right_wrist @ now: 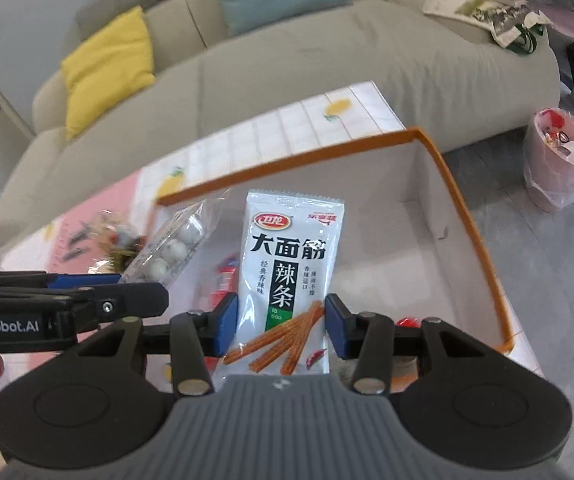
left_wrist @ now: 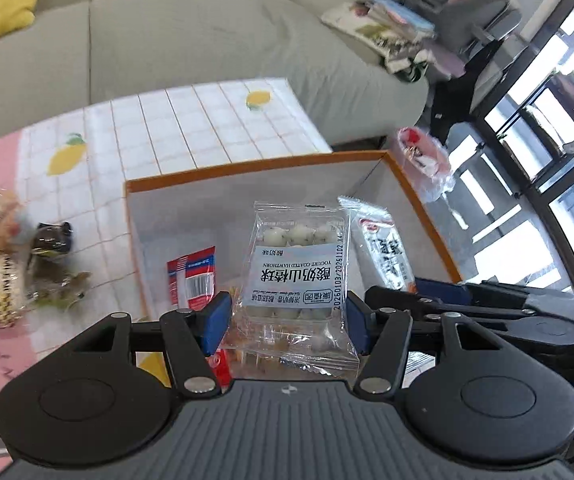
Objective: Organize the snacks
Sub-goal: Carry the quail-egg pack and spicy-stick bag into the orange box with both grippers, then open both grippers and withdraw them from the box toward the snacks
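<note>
My left gripper [left_wrist: 287, 322] is shut on a clear packet of yogurt-coated hawthorn balls [left_wrist: 299, 276] and holds it over the orange-rimmed white box [left_wrist: 247, 170]. My right gripper [right_wrist: 281, 330] is shut on a white latiao spicy-strip packet [right_wrist: 287, 264], also over the box [right_wrist: 467, 216]. The hawthorn packet [right_wrist: 175, 244] shows at the left of the right wrist view, the latiao packet [left_wrist: 387, 256] at the right of the left wrist view. A red-and-blue packet [left_wrist: 193, 276] lies inside the box.
Several loose wrapped snacks [left_wrist: 19, 264] lie on the pink part of the lemon-print tablecloth [left_wrist: 167, 132], left of the box. A beige sofa [right_wrist: 287, 52] stands behind. A bagged waste bin [right_wrist: 559, 160] sits on the floor at the right.
</note>
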Demonstrator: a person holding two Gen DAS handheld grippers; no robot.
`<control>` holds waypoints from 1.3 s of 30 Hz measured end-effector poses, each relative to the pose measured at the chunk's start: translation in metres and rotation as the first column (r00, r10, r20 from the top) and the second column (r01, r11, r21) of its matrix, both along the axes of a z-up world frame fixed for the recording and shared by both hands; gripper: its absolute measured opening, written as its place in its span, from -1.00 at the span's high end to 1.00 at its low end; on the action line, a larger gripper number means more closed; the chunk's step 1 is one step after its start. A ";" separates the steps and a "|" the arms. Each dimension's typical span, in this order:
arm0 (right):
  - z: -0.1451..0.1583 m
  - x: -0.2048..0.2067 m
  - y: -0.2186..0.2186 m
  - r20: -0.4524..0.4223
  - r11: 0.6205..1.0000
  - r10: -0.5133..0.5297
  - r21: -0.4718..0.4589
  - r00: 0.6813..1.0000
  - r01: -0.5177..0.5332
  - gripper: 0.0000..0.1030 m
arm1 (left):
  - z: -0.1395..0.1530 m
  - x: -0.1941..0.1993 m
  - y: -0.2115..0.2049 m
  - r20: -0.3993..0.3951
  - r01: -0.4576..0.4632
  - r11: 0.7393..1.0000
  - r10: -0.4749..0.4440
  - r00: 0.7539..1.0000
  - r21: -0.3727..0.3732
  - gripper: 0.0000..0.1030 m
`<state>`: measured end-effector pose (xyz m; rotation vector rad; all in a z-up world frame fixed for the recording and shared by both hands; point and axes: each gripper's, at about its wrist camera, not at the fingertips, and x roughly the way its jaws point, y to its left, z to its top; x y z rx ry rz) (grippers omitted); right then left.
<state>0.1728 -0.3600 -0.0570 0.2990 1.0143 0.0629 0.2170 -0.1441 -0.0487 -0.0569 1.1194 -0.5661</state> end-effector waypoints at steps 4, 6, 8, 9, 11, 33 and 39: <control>-0.016 0.030 -0.003 -0.067 0.997 0.061 -0.038 0.996 -0.063 0.12 | -0.024 0.022 -0.013 -0.063 -0.021 0.999 0.023 0.998 0.039 -0.31; -0.028 0.045 -0.007 -0.102 0.997 0.073 -0.032 0.992 -0.077 0.12 | -0.034 0.032 -0.015 -0.101 -0.041 0.998 0.045 0.994 0.048 -0.31; -0.039 0.056 -0.008 -0.131 0.996 0.076 -0.030 0.988 -0.081 0.12 | -0.044 0.041 -0.018 -0.118 -0.055 0.996 0.063 0.991 0.076 -0.31; -0.044 0.060 -0.009 -0.141 0.996 0.079 -0.032 0.987 -0.085 0.12 | -0.048 0.045 -0.019 -0.126 -0.060 0.994 0.071 0.989 0.094 -0.31; -0.053 0.069 -0.009 -0.162 0.995 0.080 -0.037 0.983 -0.088 0.12 | -0.055 0.050 -0.022 -0.139 -0.068 0.990 0.085 0.987 0.122 -0.31; -0.089 0.088 -0.011 -0.259 0.997 0.052 -0.046 0.965 -0.066 -0.07 | -0.070 0.058 -0.030 -0.150 -0.042 0.989 0.064 0.987 0.145 -0.49; -0.078 0.082 -0.011 -0.249 0.996 0.045 -0.065 0.967 -0.064 -0.30 | -0.055 0.055 -0.023 -0.131 -0.063 0.993 0.076 0.989 0.100 -0.68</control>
